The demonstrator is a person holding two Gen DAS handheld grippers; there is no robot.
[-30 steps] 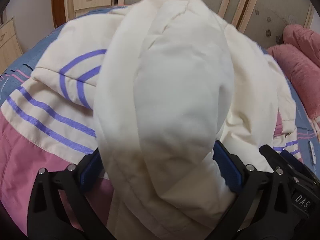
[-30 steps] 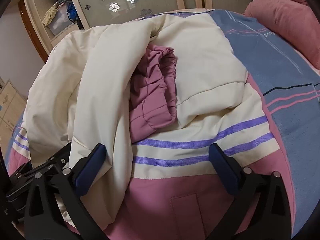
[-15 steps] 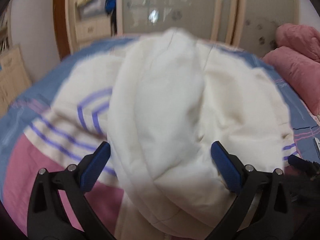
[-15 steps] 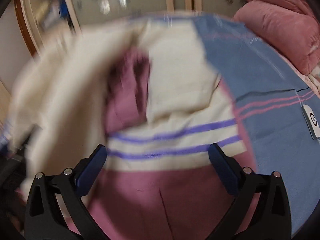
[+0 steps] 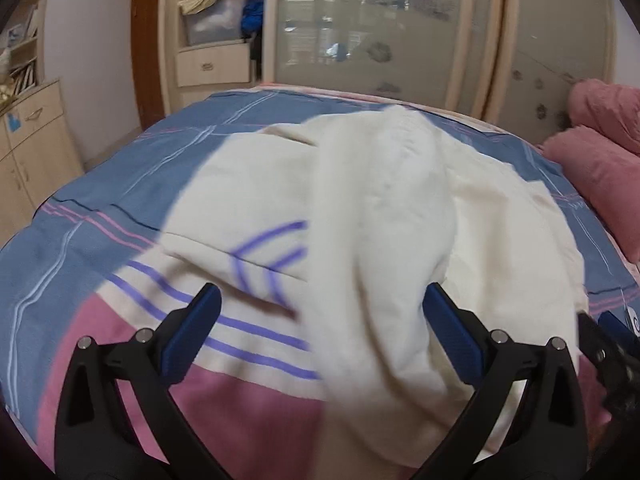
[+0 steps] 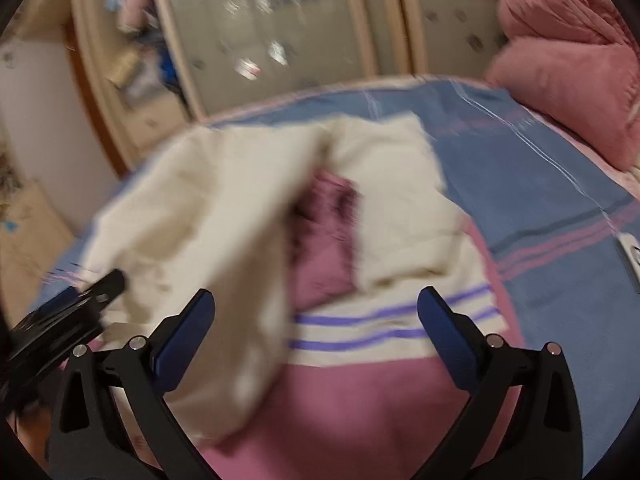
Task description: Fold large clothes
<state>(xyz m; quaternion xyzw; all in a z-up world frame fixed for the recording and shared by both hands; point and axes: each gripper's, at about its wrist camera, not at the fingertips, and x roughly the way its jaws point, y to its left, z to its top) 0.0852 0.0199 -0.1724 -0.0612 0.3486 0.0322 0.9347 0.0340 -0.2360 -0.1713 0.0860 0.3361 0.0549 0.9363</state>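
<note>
A large cream jacket point(image 5: 400, 208) with purple stripes and a pink lower part lies bunched on the blue striped bedspread point(image 5: 100, 208). A cream fold runs down its middle and passes between the wide-apart fingers of my left gripper point(image 5: 324, 332), which is open. In the right wrist view the same jacket point(image 6: 392, 184) shows a pink cuff point(image 6: 324, 240) tucked between cream layers. My right gripper point(image 6: 316, 332) is open above the striped band and pink hem. Both views are motion-blurred. The left gripper point(image 6: 72, 320) shows at the left edge of the right wrist view.
Pink pillows point(image 5: 592, 168) are piled at the bed's right side. A wardrobe with frosted doors point(image 5: 400, 28) stands behind the bed, and a wooden cabinet point(image 5: 28, 152) stands at the left. A small white device point(image 6: 632, 252) lies on the bedspread at the right.
Both grippers have drawn back and up from the jacket. The cream fold that filled the left wrist view now lies lower, and more bedspread and wardrobe show.
</note>
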